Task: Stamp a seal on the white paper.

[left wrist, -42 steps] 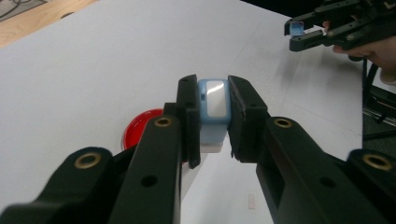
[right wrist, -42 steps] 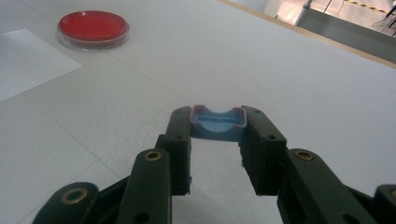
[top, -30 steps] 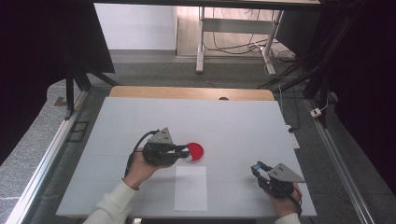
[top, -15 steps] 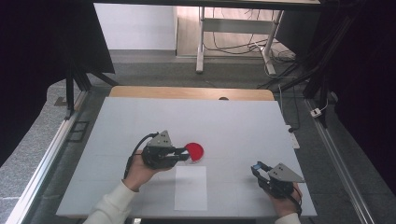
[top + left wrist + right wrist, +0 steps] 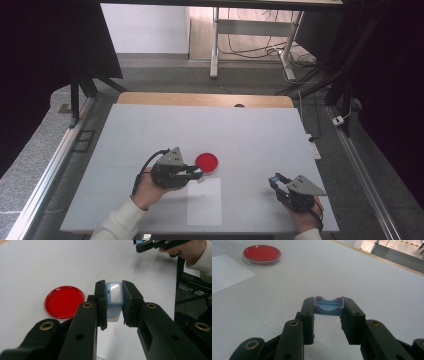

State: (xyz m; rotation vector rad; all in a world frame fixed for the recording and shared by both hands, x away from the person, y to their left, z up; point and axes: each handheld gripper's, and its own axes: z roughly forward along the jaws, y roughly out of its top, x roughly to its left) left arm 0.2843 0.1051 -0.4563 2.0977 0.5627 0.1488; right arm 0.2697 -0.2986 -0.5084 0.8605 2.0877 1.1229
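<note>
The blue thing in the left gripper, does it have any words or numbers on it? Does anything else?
No readable text anywhere.
Blue block in the left gripper: shiny blank panel, no words.
Blue cap in the right gripper: none.
Red dish: none.
White sheet: blank.

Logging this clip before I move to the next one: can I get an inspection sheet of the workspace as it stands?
Surface: white table, wooden strip along its far edge.
Job's things: red dish flat on the table; blue block with a pale window, and a blue cap, each clamped in jaws.
Clutter: white sheet lying flat near the front edge.
Grippers: left gripper shut on the blue block beside the dish; right gripper shut on the blue cap, apart at the right front.
Cables: black cable trailing from the left gripper; loose cables on the floor beyond.
Surroundings: dark curtains on both sides, metal frame legs behind.
</note>
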